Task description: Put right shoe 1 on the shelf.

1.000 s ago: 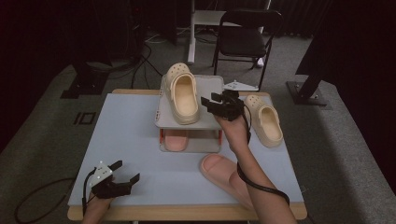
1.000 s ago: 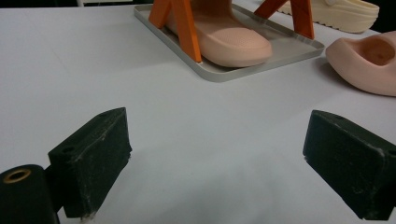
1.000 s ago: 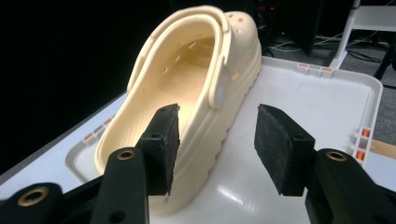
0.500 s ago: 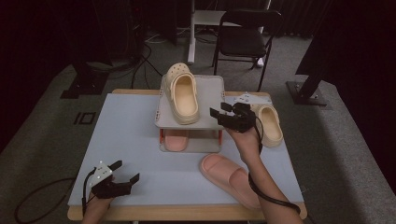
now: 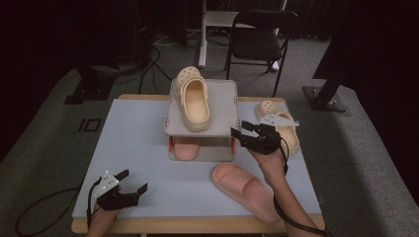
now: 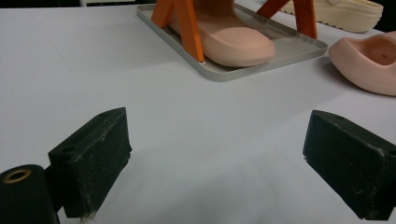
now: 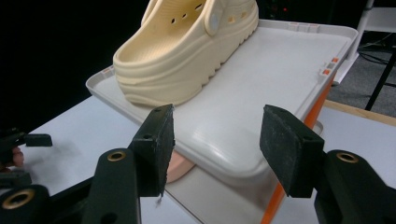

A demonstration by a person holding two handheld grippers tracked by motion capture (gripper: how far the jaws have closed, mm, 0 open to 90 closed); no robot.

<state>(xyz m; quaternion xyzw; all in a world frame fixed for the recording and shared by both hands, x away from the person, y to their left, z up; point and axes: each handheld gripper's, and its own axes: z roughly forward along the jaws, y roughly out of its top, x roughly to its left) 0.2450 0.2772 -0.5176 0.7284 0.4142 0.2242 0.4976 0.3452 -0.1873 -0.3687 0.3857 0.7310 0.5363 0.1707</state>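
Looks like the right gripper (image 5: 245,135), jaws half-open and just been widening with nothing between them, hangs by the rack's (image 5: 225,98) top tray holding one cream clog (image 5: 192,98), while the left gripper (image 5: 132,181) idles wide open at the tabletop's near-left corner.

The upper shelf (image 5: 217,106) hides most of the pink slipper (image 5: 185,147) beneath.

No text, label, brand, number or sign can be read anywhere in these pictures. The cream clog (image 5: 191,98) on the upper tray (image 5: 222,106) shows only holes and ridges, the pink slide (image 5: 245,190) on the counter (image 5: 138,143) is plain, and a dark square mark on the floor (image 5: 90,124) left of the counter carries no legible writing.
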